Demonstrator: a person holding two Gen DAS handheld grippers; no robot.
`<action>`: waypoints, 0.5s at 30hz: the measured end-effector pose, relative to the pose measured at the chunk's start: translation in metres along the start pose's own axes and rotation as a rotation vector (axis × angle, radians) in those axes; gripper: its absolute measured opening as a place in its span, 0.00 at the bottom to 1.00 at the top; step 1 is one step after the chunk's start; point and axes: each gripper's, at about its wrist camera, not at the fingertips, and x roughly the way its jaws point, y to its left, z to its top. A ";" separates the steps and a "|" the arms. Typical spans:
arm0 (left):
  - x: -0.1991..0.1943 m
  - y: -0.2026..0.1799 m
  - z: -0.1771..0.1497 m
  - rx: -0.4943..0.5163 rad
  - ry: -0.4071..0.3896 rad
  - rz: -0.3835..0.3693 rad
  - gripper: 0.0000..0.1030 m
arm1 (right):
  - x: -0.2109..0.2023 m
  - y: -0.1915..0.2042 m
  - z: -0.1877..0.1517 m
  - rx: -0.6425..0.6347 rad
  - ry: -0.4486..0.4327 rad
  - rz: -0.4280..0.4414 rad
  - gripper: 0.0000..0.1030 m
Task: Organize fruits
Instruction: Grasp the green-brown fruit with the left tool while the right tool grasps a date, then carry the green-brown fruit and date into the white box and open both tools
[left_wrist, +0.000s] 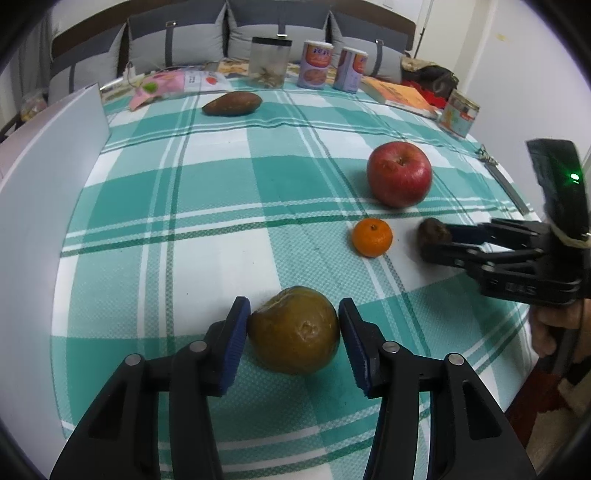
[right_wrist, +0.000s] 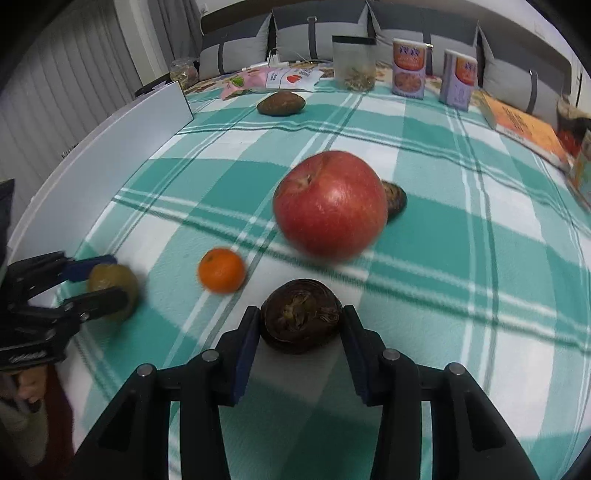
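Between the blue pads of the left gripper (left_wrist: 293, 334), near the front edge of the checked tablecloth (left_wrist: 221, 206), a brownish-green pear (left_wrist: 295, 330) is seated. Both pads are seen against its flanks, so it is taken as gripped at its widest part. The skin looks dull and blemished; a firm but bruisable fruit is judged, moderately heavy, best held across the belly with modest pressure.

To its right, a small dark brown chestnut-like fruit (right_wrist: 300, 315) is bracketed by the right gripper (right_wrist: 300, 328). The left pad is pressed on it; whether the right pad quite touches cannot be told, since the view is slightly blurred. A light, hard, rounded thing is judged, prone to squirting out unless taken across its middle.

Just beyond lie a small mandarin (left_wrist: 372, 237), soft-skinned and light, and a large red apple (left_wrist: 399, 173), smooth and heavy, both untouched. A second dark fruit (right_wrist: 395, 199) is half hidden behind the apple. Farther off an oblong sweet potato (left_wrist: 232, 103) is seen, with a jar (left_wrist: 267, 61) and two tins (left_wrist: 314, 64) along the back.
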 end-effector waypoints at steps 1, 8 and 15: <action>-0.001 0.002 -0.002 -0.009 0.007 -0.011 0.65 | -0.005 0.000 -0.004 0.008 0.010 0.006 0.43; -0.007 0.010 -0.013 -0.015 0.040 -0.049 0.77 | -0.026 -0.004 -0.041 0.073 0.079 0.025 0.43; 0.001 -0.006 -0.002 0.069 0.034 0.007 0.81 | -0.029 -0.005 -0.049 0.089 0.083 0.015 0.44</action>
